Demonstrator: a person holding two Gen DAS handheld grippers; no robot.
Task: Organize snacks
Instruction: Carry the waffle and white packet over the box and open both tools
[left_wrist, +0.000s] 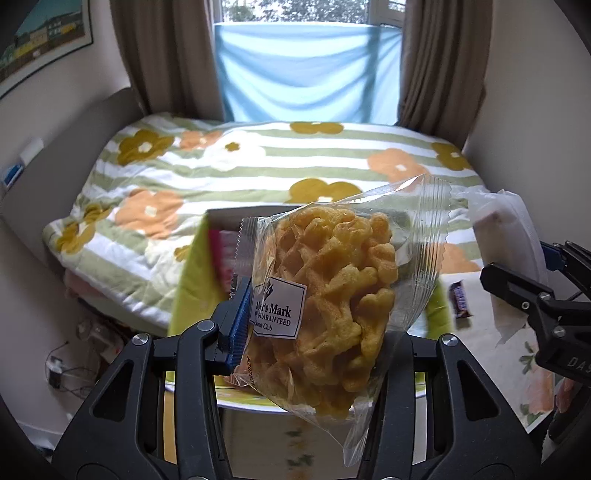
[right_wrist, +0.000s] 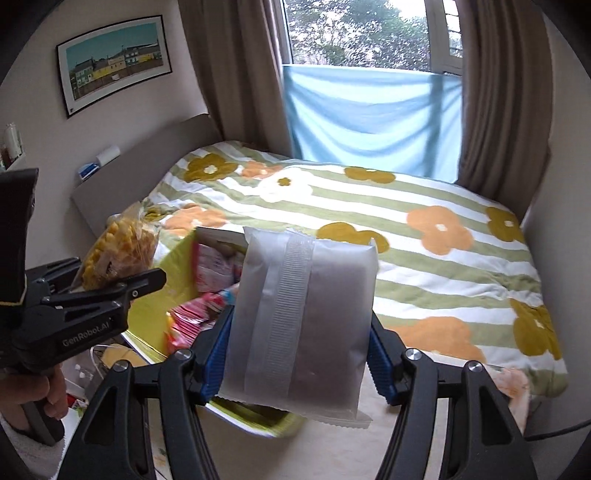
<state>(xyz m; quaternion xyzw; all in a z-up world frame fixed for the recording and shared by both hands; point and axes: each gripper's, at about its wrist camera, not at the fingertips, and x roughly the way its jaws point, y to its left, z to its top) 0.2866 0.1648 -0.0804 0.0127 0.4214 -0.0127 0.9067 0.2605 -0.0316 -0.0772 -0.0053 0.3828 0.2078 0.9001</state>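
Your left gripper (left_wrist: 314, 314) is clamped on a clear waffle packet (left_wrist: 332, 306), pads pressing its sides. The packet stands nearly upright, long axis running top to bottom and leaning a little right at the top, white label toward the camera. It hangs above the lime-green box (left_wrist: 192, 280), which sits on a pale table (left_wrist: 487, 314).

Your right gripper (right_wrist: 299, 332) grips a frosted white packet (right_wrist: 306, 314) between its blue pads (right_wrist: 218, 354). This one also stands upright, its ribbed seam running top to bottom and facing the camera. It hangs over the same green box (right_wrist: 177, 266), where pink wrappers (right_wrist: 207, 306) lie inside.

Beyond both packets lies a bed with a green-striped flowered cover (right_wrist: 424, 266), then brown curtains (right_wrist: 506, 103) and a blue cloth (right_wrist: 369, 118) across the window. A dark chocolate bar (left_wrist: 460, 304) lies on the table, right of the box.
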